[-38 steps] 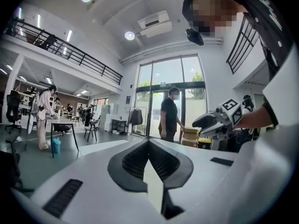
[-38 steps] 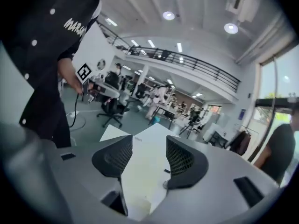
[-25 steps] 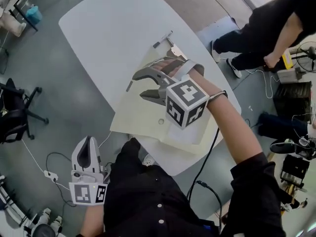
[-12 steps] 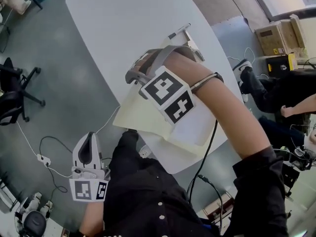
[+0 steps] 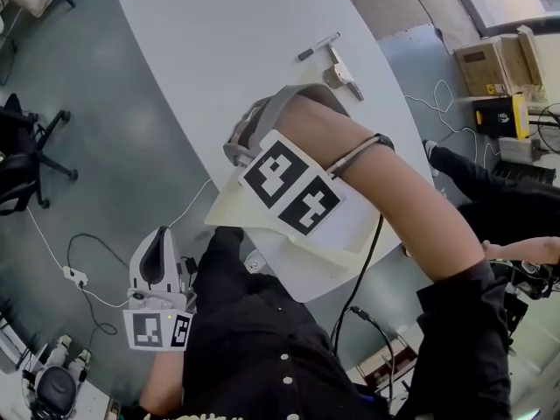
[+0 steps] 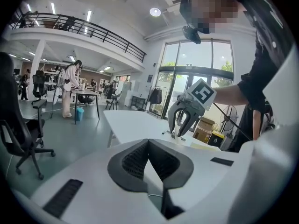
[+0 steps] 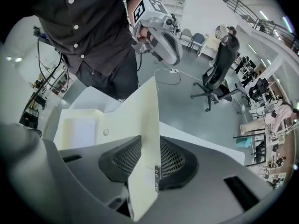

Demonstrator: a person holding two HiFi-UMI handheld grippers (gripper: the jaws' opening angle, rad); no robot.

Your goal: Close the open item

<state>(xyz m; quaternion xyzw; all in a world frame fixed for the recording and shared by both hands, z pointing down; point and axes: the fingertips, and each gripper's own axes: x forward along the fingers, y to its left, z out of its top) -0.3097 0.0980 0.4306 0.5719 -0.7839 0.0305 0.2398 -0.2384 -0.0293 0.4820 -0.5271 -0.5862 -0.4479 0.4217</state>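
**Item count.** One table (image 5: 219, 42). One cream folder (image 5: 227, 210). One pen (image 5: 317, 46). One small metal part (image 5: 341, 71); its type cannot be determined. Two grippers.

**Positions.** The folder lies open at the near edge of the table, close to its near right corner. The pen and the metal part lie just beside each other near the far right edge, well apart from the folder.

**Right gripper (image 5: 238, 143).** The right arm extends from the near right corner across the folder. The forearm is bare and the marker cube faces up. The jaws point at the folder's left side. One raised flap (image 7: 142, 125) stands upright between the jaws. The jaws are closing around the flap. The pads (image 7: 177, 160) flank the flap but do not yet clamp it. A small metal fitting (image 7: 156, 177) sits on the flap's near edge.

**Left gripper (image 5: 156, 256).** It is held low, off the near edge of the table, beside the person's body and above the floor. It points towards the table. The jaws are fully together, with nothing between them.
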